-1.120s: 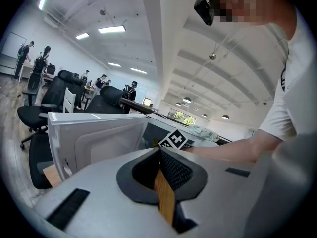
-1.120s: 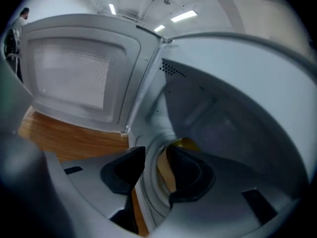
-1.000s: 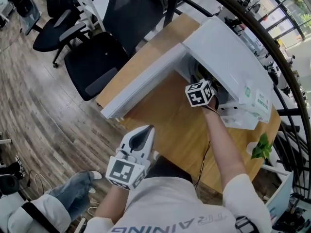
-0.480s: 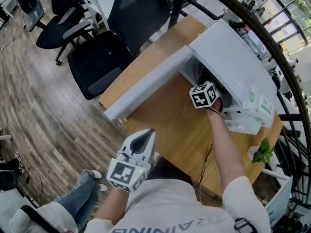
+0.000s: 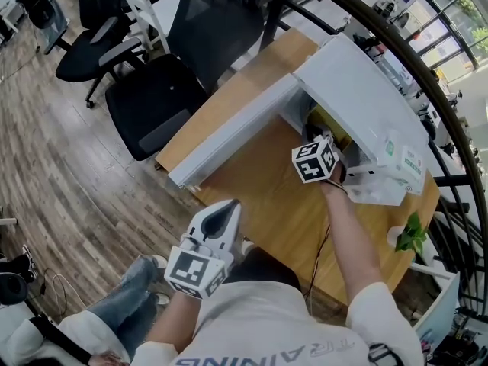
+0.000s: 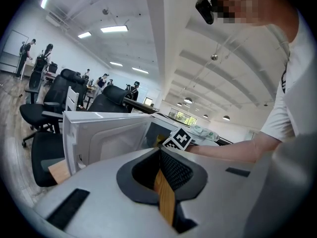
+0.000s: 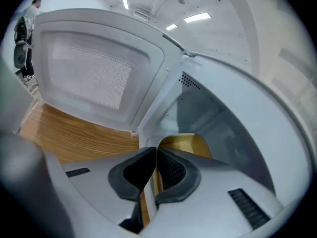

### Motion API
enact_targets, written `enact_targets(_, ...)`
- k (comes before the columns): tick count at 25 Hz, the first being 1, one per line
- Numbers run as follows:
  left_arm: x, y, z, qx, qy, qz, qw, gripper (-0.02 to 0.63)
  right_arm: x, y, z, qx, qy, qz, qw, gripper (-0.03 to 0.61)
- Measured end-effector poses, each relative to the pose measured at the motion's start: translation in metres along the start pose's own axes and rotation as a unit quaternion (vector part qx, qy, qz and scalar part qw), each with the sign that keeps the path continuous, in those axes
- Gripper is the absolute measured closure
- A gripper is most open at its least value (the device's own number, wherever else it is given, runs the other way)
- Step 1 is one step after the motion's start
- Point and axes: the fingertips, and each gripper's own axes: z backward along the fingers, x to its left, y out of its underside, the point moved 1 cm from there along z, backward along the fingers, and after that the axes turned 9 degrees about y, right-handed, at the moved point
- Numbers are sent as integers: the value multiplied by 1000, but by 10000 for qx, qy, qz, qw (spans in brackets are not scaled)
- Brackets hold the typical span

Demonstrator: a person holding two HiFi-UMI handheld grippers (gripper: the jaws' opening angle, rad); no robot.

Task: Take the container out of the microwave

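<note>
The white microwave point(image 5: 366, 105) stands on the wooden table point(image 5: 282, 204) with its door point(image 5: 229, 139) swung wide open. A yellow container point(image 5: 326, 126) shows in its mouth. My right gripper point(image 5: 333, 148) is at that mouth, and its jaws are closing with the container's thin yellow wall point(image 7: 185, 143) between them. In the right gripper view the pads of the right gripper point(image 7: 156, 150) meet on that wall. My left gripper point(image 5: 231, 204) is held back near my body, shut and empty. In its own view the left gripper point(image 6: 159, 152) points at the open door point(image 6: 99, 138).
Black office chairs point(image 5: 152, 97) stand on the floor beyond the table's left edge. A small green plant point(image 5: 412, 235) sits at the table's right end. A dark curved rail point(image 5: 427, 59) runs behind the microwave. People stand far off in the left gripper view.
My right gripper has drawn back a little out of the microwave toward me, and the yellow container now shows at the opening. The left gripper has stayed where it was.
</note>
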Motion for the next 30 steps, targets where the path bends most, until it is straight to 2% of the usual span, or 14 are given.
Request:
enact_targets(11,-5,-10,32,-81,102,-262,9996,580,44,-23,94,-399,-540,-146,9976,546)
enact_targets(18,-21,-21,55,-156,344,-561,9977,580,62,-31,182,-618,-638,-353,9954,546)
enact_targets(30,-57,-37,66,-102,744,-1167,9903,580,70,1,312,-487,-654,-493,9954,546)
